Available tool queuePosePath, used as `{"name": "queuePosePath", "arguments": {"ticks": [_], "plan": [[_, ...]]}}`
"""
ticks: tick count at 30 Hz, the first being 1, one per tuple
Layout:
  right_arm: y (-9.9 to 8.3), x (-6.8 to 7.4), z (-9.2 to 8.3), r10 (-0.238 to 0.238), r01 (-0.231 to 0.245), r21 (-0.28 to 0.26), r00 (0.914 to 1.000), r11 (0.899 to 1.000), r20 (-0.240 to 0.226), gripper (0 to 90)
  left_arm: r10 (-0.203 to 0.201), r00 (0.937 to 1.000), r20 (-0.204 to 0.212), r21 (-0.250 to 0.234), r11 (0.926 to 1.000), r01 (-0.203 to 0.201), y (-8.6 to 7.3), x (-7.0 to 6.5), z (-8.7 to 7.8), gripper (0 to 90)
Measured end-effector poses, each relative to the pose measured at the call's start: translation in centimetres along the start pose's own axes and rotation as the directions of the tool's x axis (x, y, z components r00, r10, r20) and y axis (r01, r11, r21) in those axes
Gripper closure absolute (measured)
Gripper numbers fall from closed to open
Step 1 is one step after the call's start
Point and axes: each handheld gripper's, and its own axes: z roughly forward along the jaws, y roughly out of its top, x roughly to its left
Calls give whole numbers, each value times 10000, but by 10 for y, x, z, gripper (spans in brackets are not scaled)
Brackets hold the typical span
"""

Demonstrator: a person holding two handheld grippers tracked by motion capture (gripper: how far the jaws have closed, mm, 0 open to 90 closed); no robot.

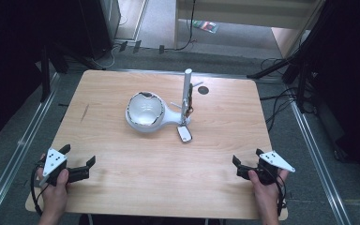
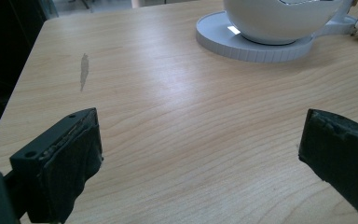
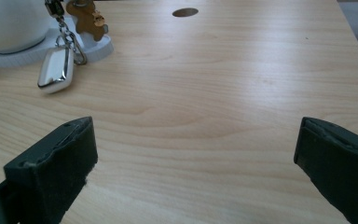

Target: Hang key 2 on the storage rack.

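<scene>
- The left tongs (image 1: pixel 78 161) are held spread over the near left of the worktop (image 1: pixel 122 173), gripping nothing.
- The right tongs (image 1: pixel 246 163) are held spread at the near right, likewise empty.
- The white bowl-shaped stand (image 1: pixel 145 111) is seen mid-worktop, well apart from both; a silver key fob (image 1: pixel 184 134) lies just beside its post (image 1: pixel 186 91).

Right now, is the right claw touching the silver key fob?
Apart. The right gripper view shows bare table between the open right claw and the silver key fob.
</scene>
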Motion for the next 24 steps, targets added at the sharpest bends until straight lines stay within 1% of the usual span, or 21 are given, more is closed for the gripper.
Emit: {"name": "queuePosePath", "arguments": {"ticks": [6, 10, 16, 18, 21, 24], "plan": [[-9, -5, -13, -1, 0, 116, 10000, 9999, 77, 0, 3, 10000, -21, 3, 10000, -3, 0, 0, 0, 0], [-14, -8, -22, 162, -164, 119, 9998, 9998, 150, 0, -4, 10000, -32, 6, 10000, 4, 0, 0, 0, 0], [-21, -16, -36, 307, -308, 33, 9992, 9995, 272, 0, -1, 10000, -32, 5, 10000, 1, 0, 0, 0, 0], [-24, -19, -41, 418, -420, 61, 9985, 9991, 342, 0, -6, 10000, -32, 4, 10000, 6, 0, 0, 0, 0], [-25, -22, -44, 579, -580, 22, 9975, 9983, 400, 0, -6, 10000, -30, 7, 10000, 6, 0, 0, 0, 0], [-25, -23, -42, 667, -670, 59, 9971, 9977, 377, 0, -7, 10000, -25, 23, 10000, 7, 0, 0, 0, 0]]}}
